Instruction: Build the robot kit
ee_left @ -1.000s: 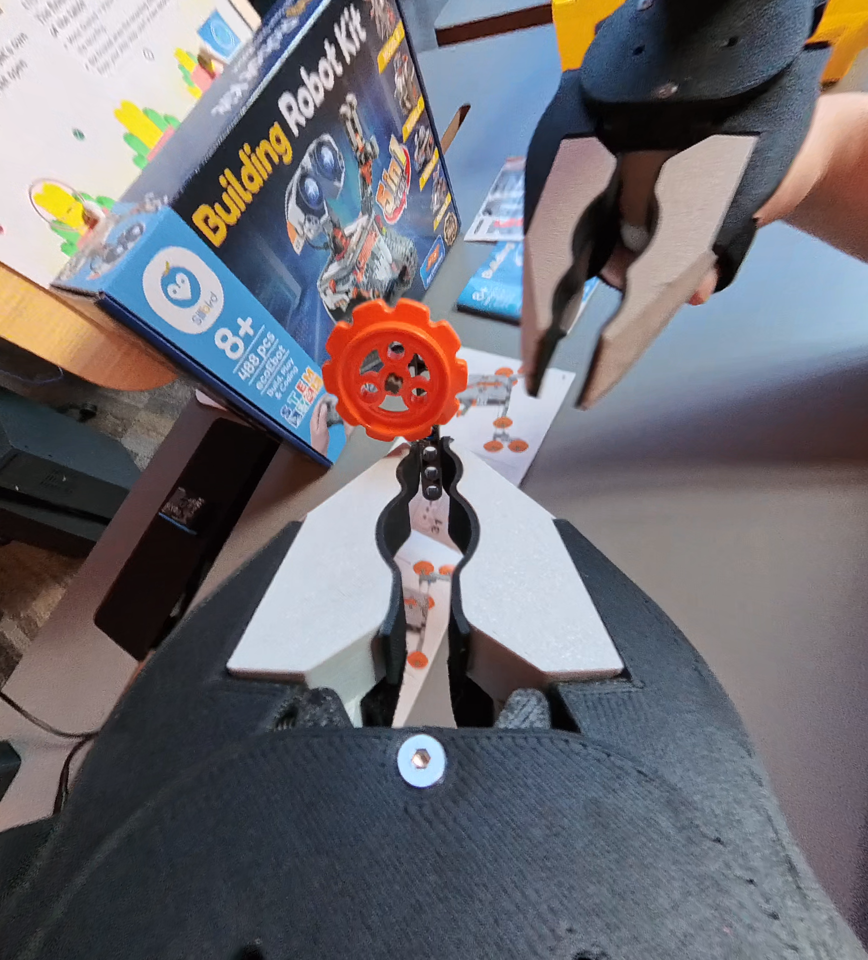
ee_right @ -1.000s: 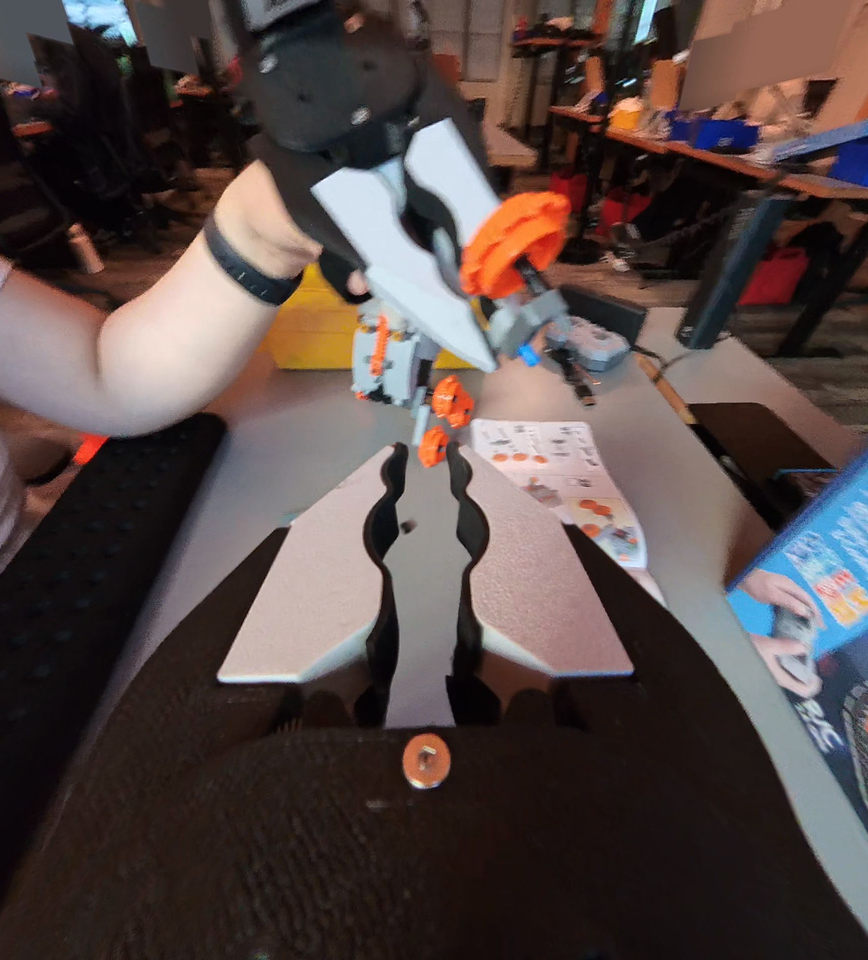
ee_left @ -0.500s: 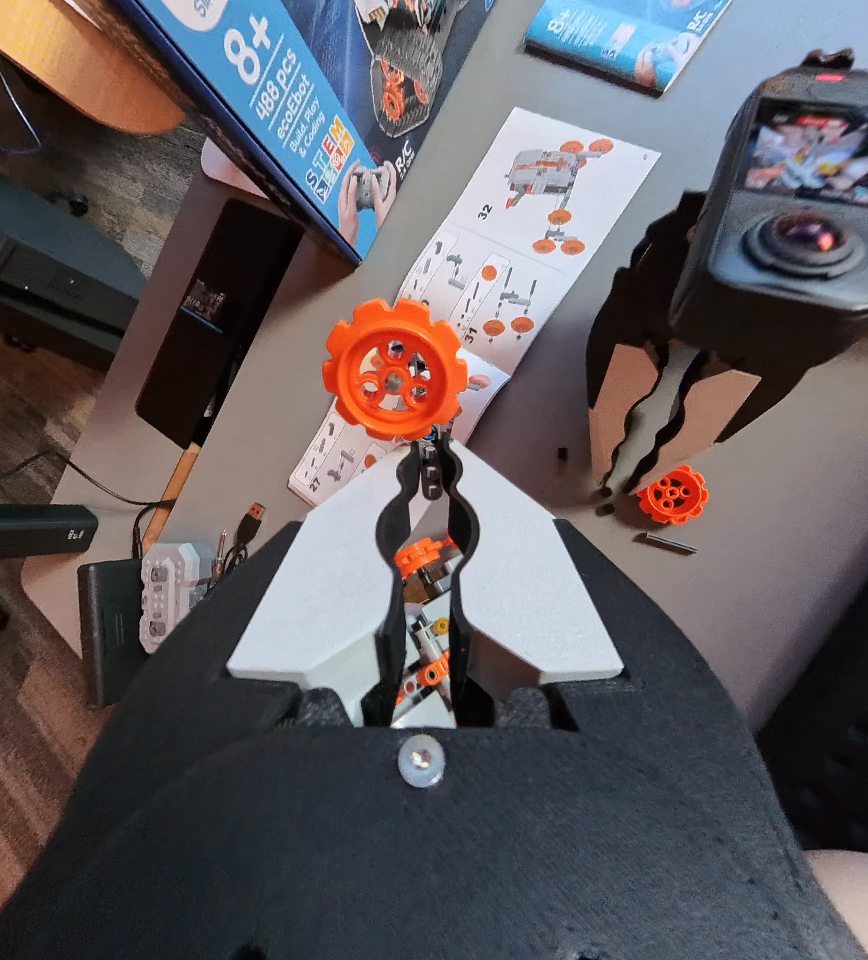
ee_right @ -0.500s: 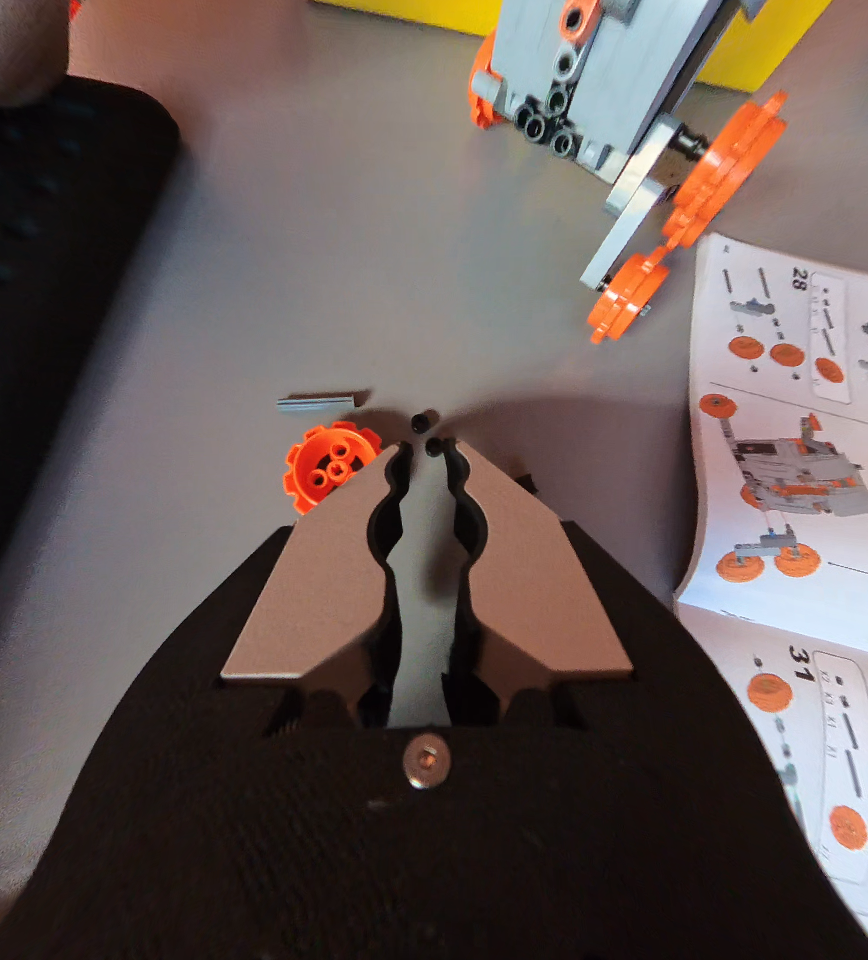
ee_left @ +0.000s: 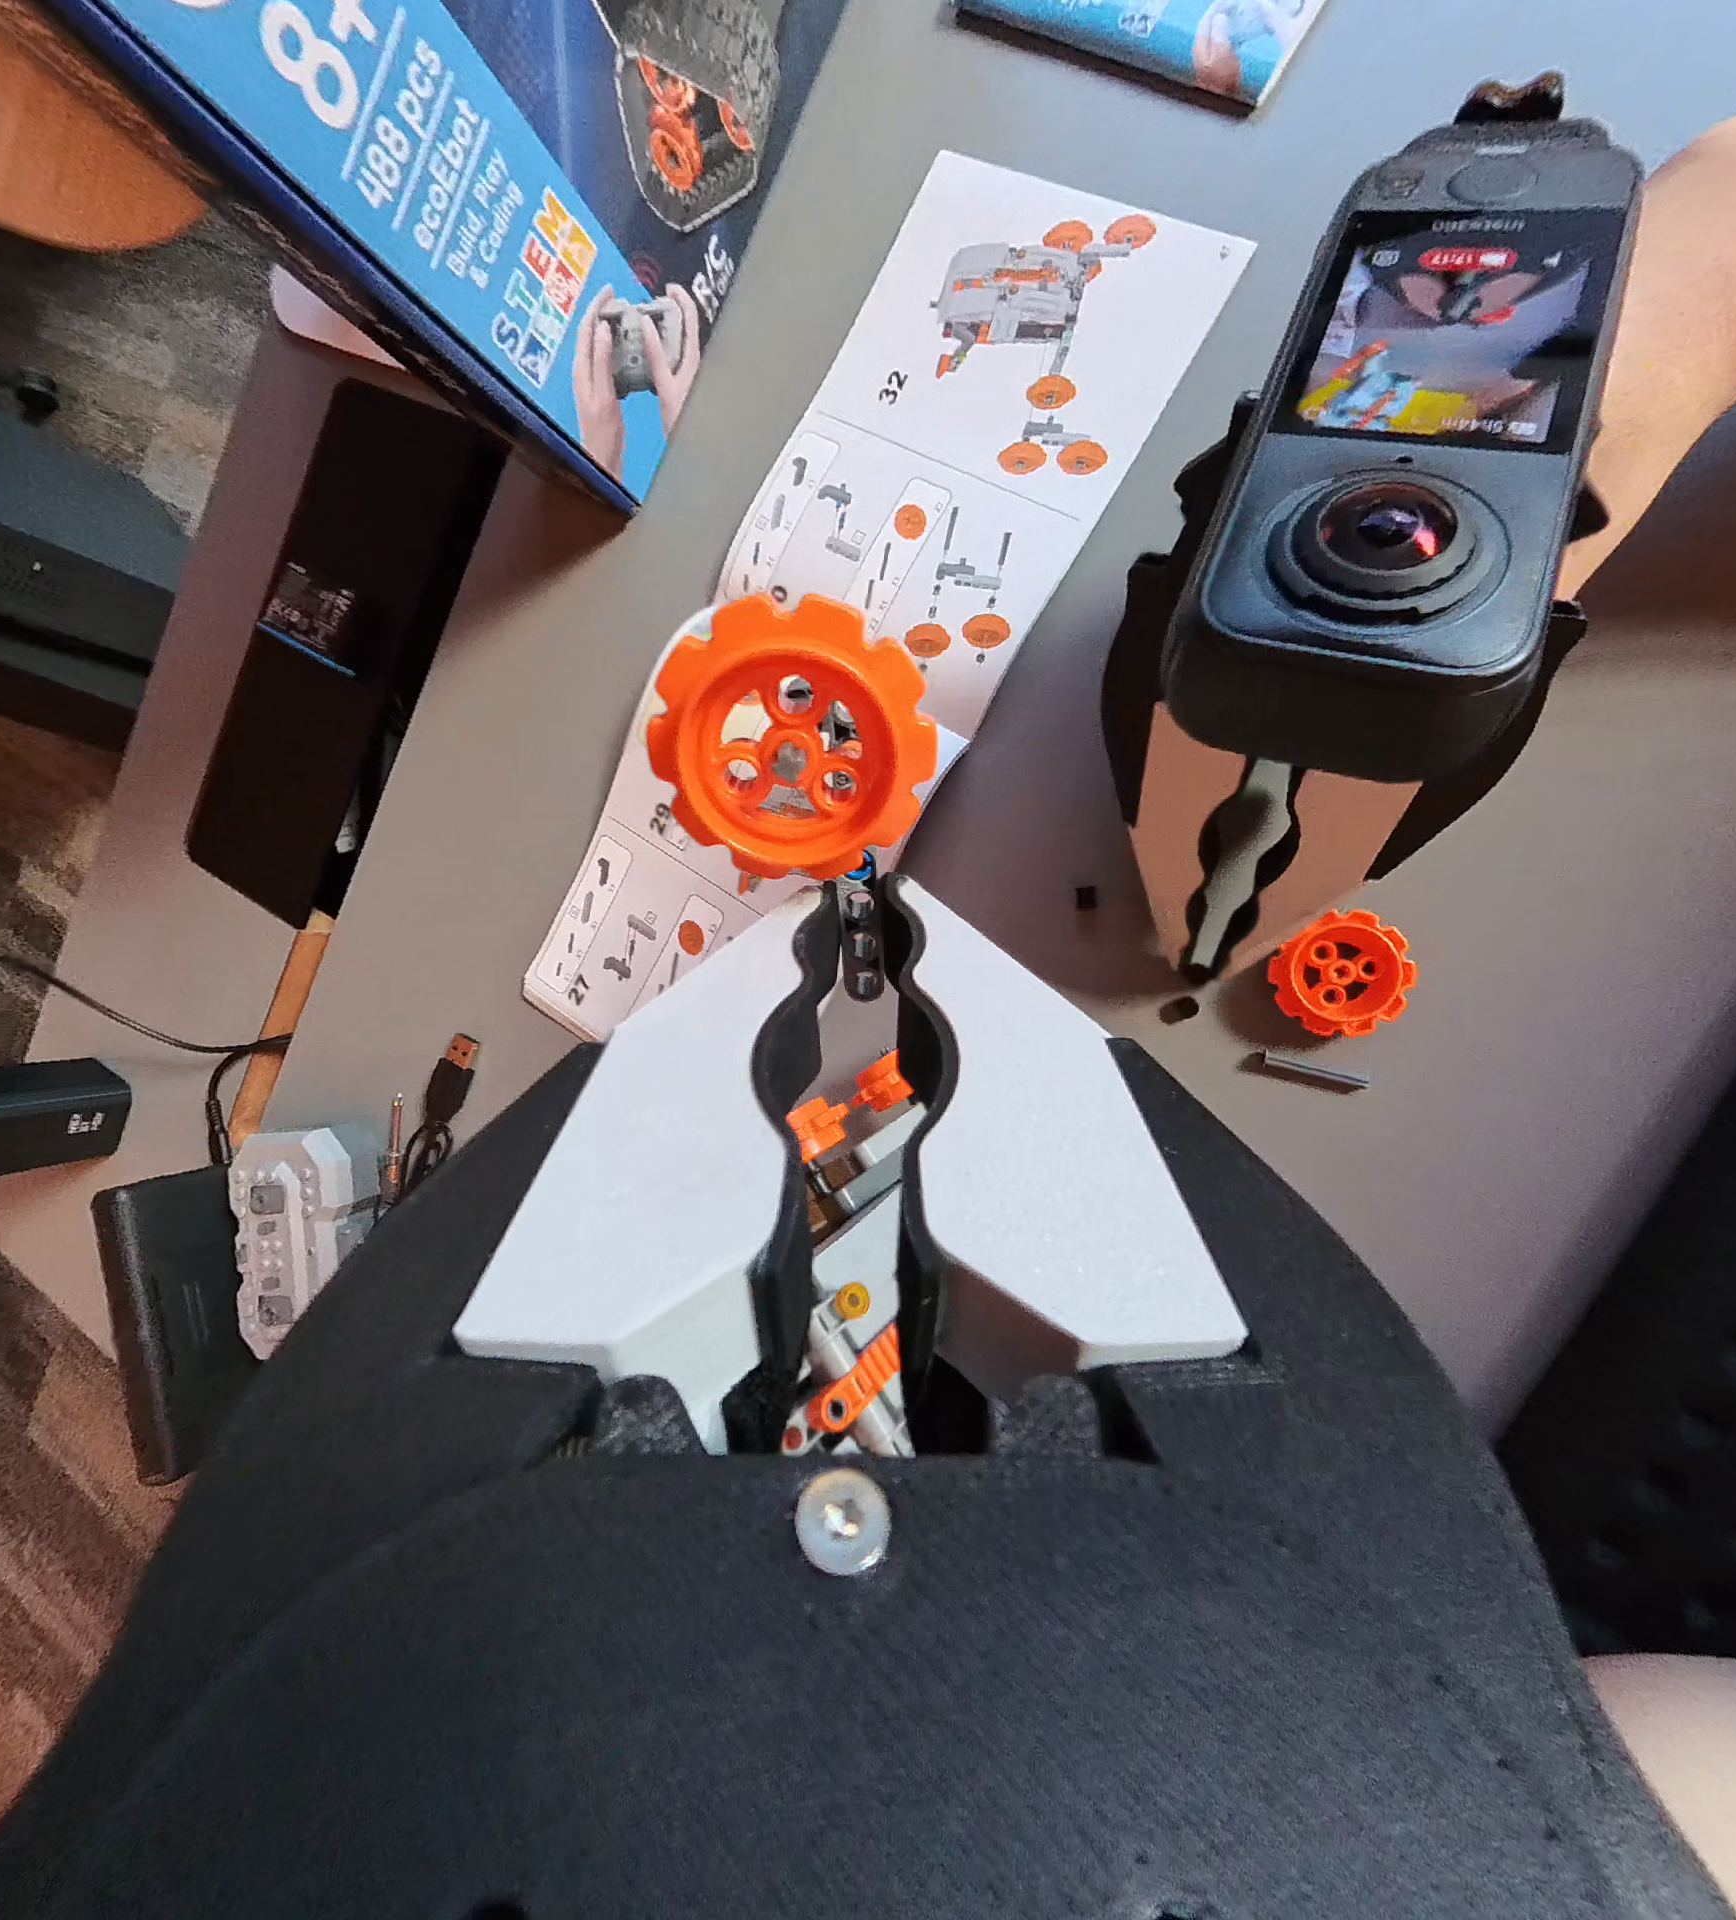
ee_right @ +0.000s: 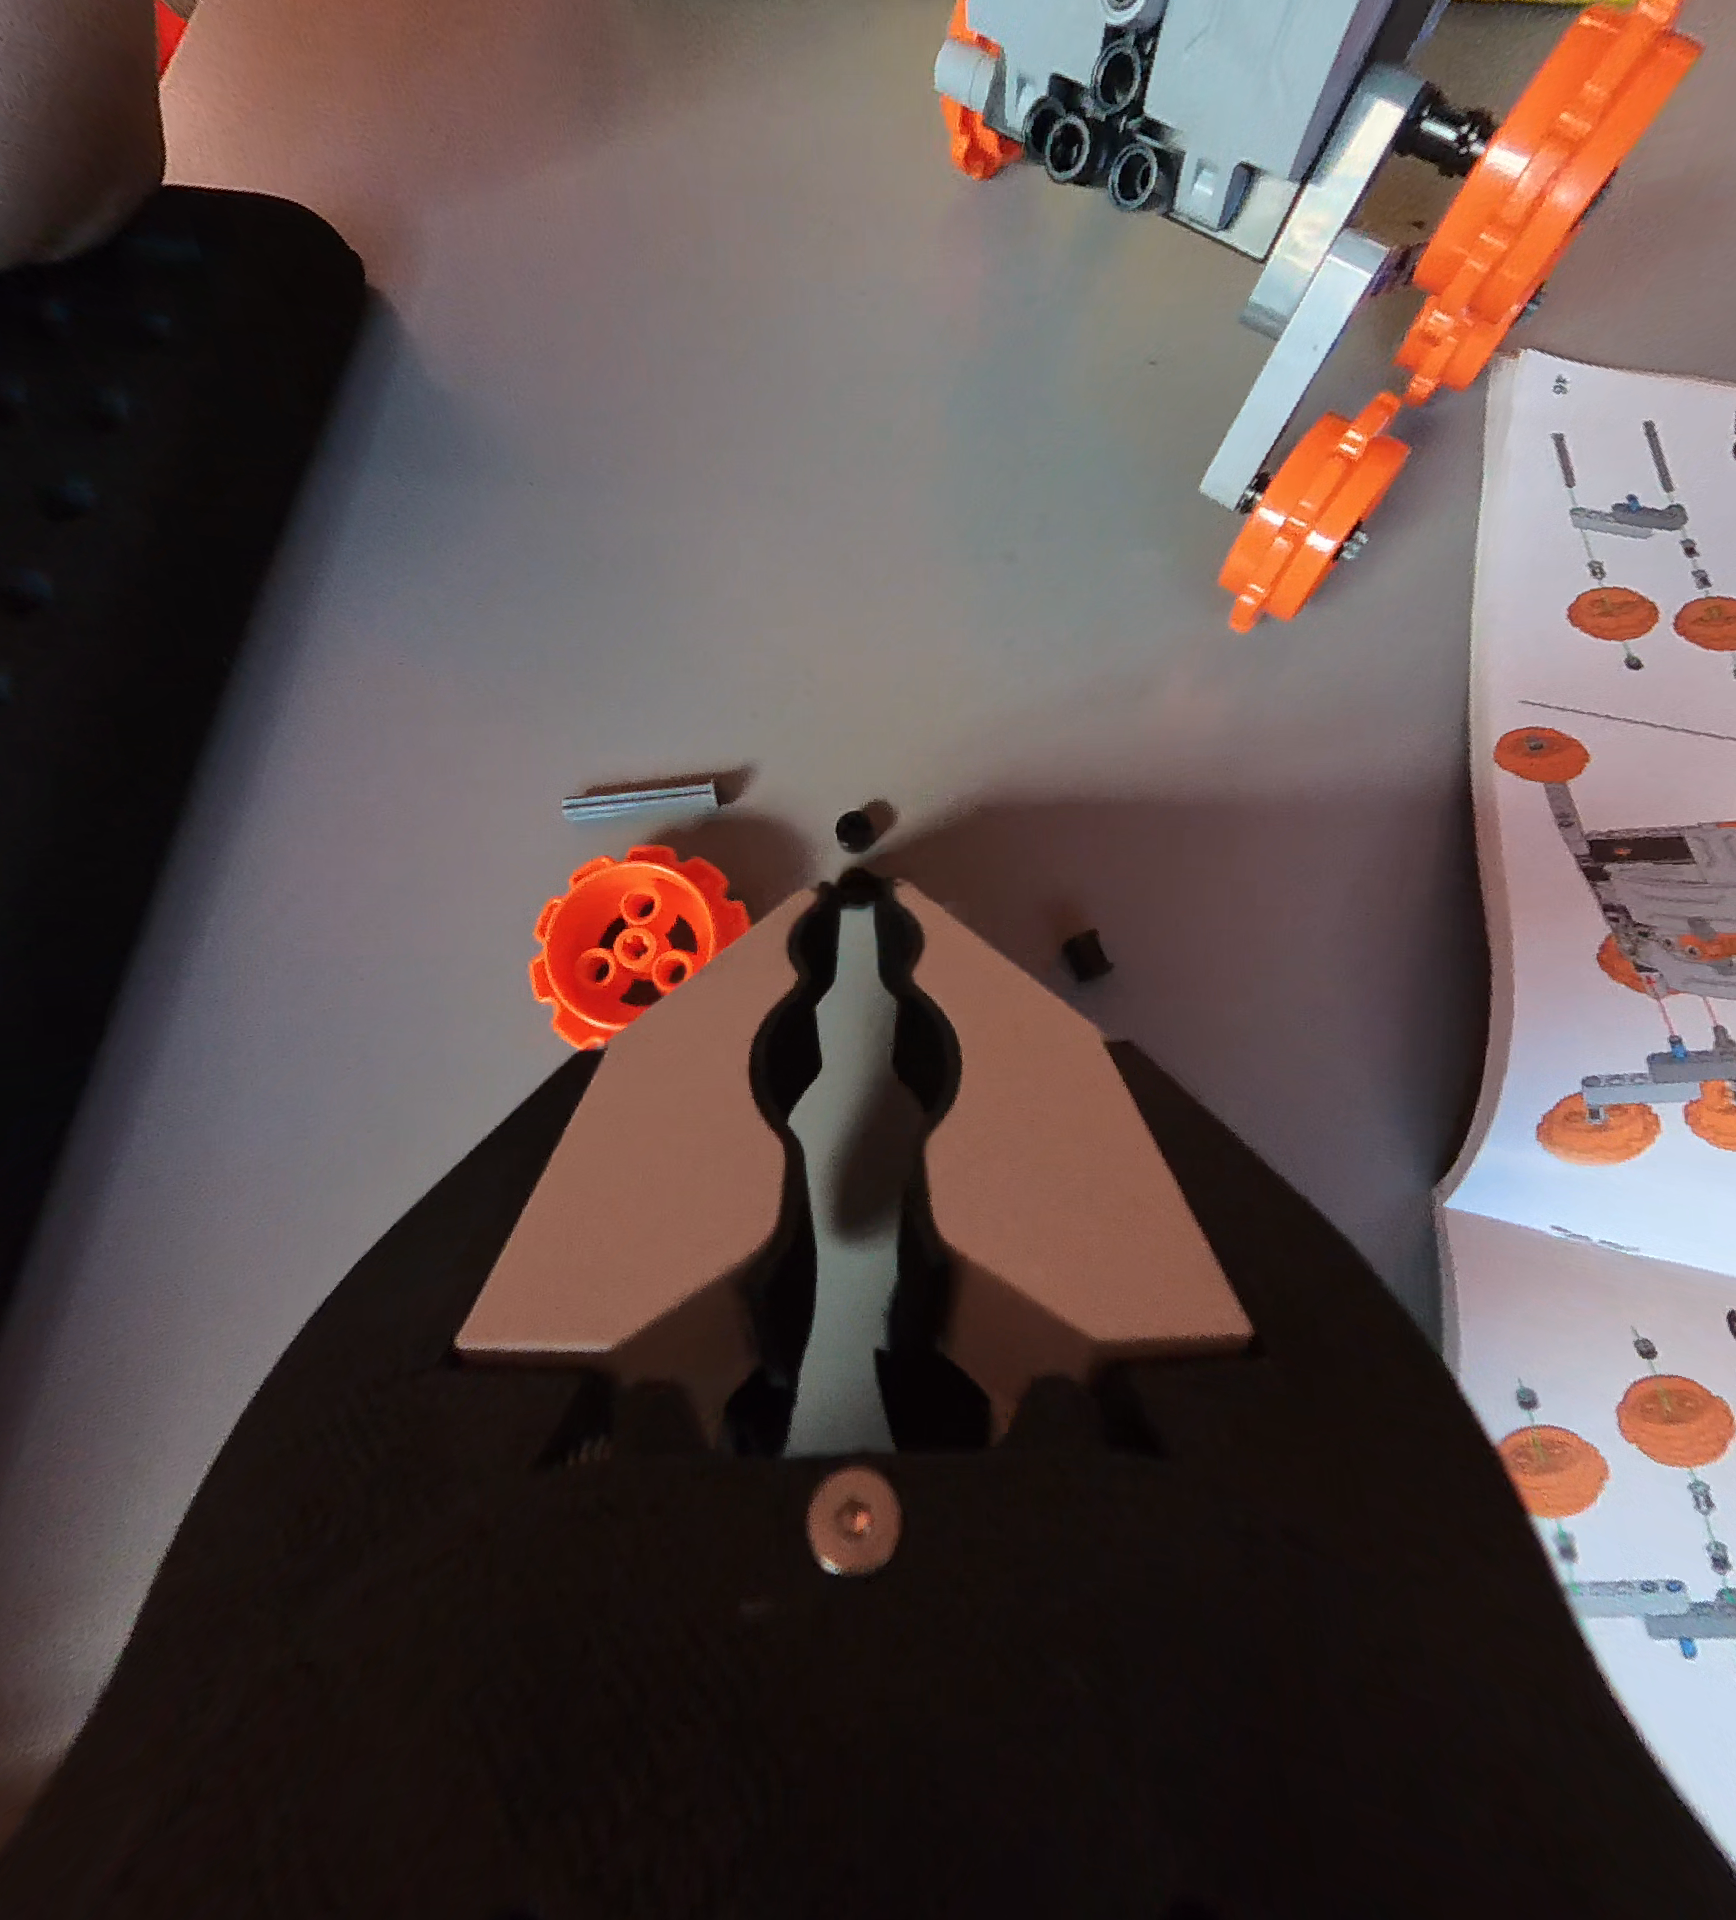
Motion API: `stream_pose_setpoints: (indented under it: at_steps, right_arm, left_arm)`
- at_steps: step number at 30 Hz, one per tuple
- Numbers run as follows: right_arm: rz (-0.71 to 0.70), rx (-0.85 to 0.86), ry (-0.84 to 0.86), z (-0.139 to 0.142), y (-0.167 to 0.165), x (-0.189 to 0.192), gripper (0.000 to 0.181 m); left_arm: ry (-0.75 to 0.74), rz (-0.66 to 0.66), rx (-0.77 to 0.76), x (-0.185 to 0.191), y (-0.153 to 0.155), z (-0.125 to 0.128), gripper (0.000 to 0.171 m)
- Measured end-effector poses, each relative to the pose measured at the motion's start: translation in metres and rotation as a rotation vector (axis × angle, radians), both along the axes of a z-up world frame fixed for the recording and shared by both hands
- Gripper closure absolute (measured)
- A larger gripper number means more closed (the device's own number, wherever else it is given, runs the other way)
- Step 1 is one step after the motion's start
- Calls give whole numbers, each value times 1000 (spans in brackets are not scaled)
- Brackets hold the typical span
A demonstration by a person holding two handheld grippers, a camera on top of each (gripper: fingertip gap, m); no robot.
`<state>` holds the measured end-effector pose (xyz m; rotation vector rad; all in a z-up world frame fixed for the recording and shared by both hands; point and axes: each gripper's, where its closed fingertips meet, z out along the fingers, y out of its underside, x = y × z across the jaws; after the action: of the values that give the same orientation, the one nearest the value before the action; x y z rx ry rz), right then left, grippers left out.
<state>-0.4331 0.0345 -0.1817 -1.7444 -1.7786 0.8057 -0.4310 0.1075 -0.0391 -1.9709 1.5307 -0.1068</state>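
The left tongs (ee_left: 859, 904) are closed on a dark perforated beam (ee_left: 859, 940) of a grey and orange brick-built model (ee_right: 1248, 125), gripping it at the very tips; a toothed orange wheel (ee_left: 791, 748) with a glossy plastic face stands just beyond the tips, carried on that model. The fingers show flat, matt pale faces with wavy black inner edges, set in a coarse black printed housing. The right tongs (ee_right: 856, 894) stand tip-down on the smooth grey desk (ee_right: 635, 468), drawn to a narrow gap, with a tiny black pin (ee_right: 856, 885) at the tips; the spot is dark and slightly blurred, so whether the pin is actually pinched cannot be told. A second black pin (ee_right: 859, 826) lies just ahead, a third small black piece (ee_right: 1084, 951) to one side. A loose orange toothed wheel (ee_right: 630, 951) lies flat just beside the right tongs, partly covered by one finger, with a short ribbed grey axle (ee_right: 640, 802) near it. An open instruction booklet (ee_right: 1653, 935) of white paper lies alongside, and a blue carton (ee_left: 448, 208) overhangs the desk's far side. A black studded mat (ee_right: 64, 675) borders the desk at the near edge. Bare desk lies between the small parts and the model.
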Motion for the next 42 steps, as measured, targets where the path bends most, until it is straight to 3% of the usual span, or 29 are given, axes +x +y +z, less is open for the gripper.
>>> stream_pose_setpoints:
  at_steps: [6,9,13,15,20,25,29,33,36,39,42]
  right_arm:
    - [120,120,-33,14,-13,16,175]
    - [136,129,-39,52,-15,52,176]
    - [32,71,64,111,-11,104,176]
    - [-25,116,85,127,-5,127,176]
    - [-133,153,30,125,13,164,175]
    - [-149,100,-25,105,20,175,175]
    - [-159,93,-27,98,26,178,175]
    - [-171,106,4,100,31,179,175]
    - [-176,121,47,105,34,177,175]
    - [-178,176,122,117,39,169,175]
    - [-179,326,259,150,44,154,175]
  left_arm:
    - [50,-15,-56,14,-1,-21,166]
    - [81,1,-147,24,-5,-39,166]
    - [182,-30,-248,51,-19,-77,167]
    - [221,-71,-317,69,-32,-96,166]
    - [345,-151,-371,87,-51,-132,166]
    - [400,-203,-345,92,-56,-147,166]
    - [376,-197,-352,95,-56,-149,165]
    - [314,-195,-399,101,-59,-146,141]
    - [288,-175,-382,96,-52,-136,137]
    - [205,-148,-340,88,-39,-113,138]
    - [-109,-190,-323,104,-33,-60,148]
